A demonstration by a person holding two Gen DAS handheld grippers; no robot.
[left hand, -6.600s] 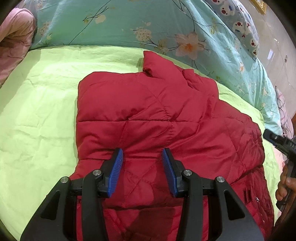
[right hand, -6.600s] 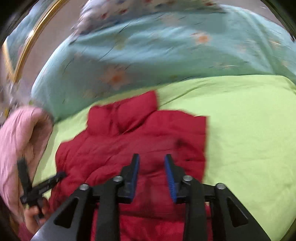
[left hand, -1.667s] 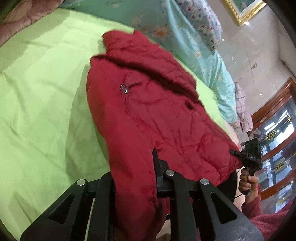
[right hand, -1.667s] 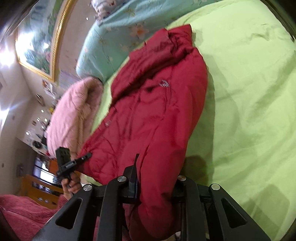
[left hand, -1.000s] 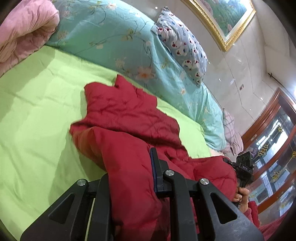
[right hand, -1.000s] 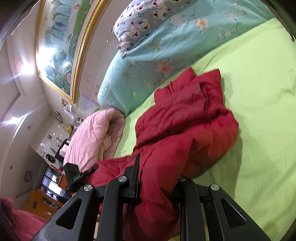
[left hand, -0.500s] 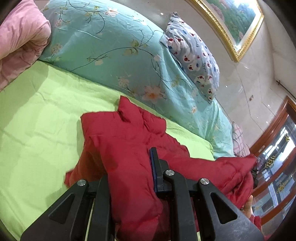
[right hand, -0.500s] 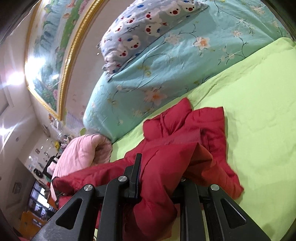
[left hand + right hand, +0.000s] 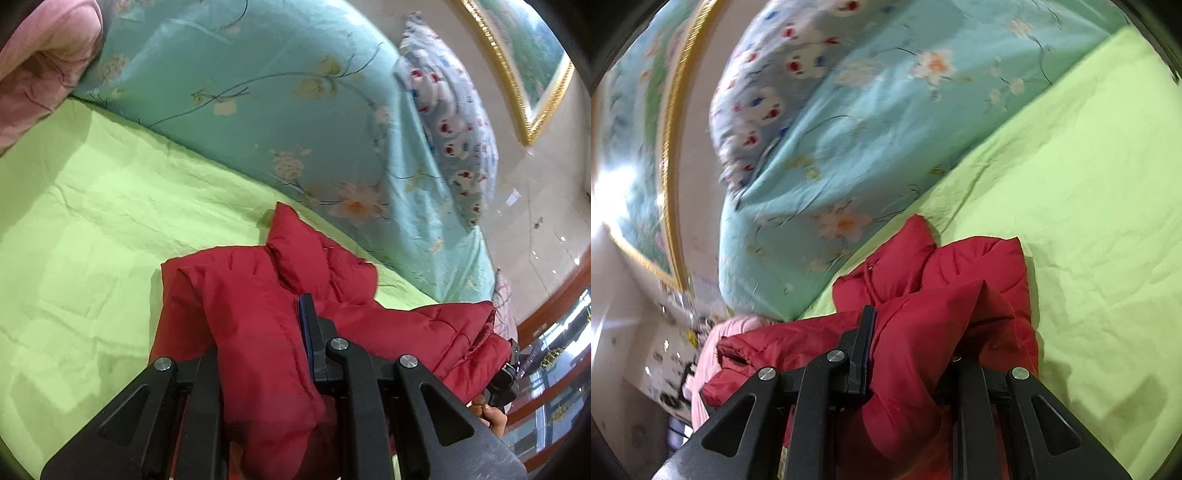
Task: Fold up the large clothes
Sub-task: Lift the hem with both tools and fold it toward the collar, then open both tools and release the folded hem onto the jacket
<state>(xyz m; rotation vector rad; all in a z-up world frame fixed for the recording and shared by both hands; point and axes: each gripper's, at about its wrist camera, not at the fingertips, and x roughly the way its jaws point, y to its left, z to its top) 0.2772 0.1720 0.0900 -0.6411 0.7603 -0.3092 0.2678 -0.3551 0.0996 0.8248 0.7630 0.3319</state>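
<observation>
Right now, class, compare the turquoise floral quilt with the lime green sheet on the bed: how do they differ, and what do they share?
The turquoise floral quilt is printed with flowers and stems; the lime green sheet is plain. The quilt is heaped in a thick, rounded roll along the far side; the sheet lies flat with light creases. The red jacket rests on the sheet, not on the quilt. Both are bedding on the same bed.

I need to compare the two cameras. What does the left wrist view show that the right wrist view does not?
Only the left wrist view shows a hand at its right edge and wooden cabinets. Only the right wrist view shows bright window glare. Both share the red jacket clamped in the jaws, the green sheet, the teal floral quilt and the patterned pillow.
</observation>
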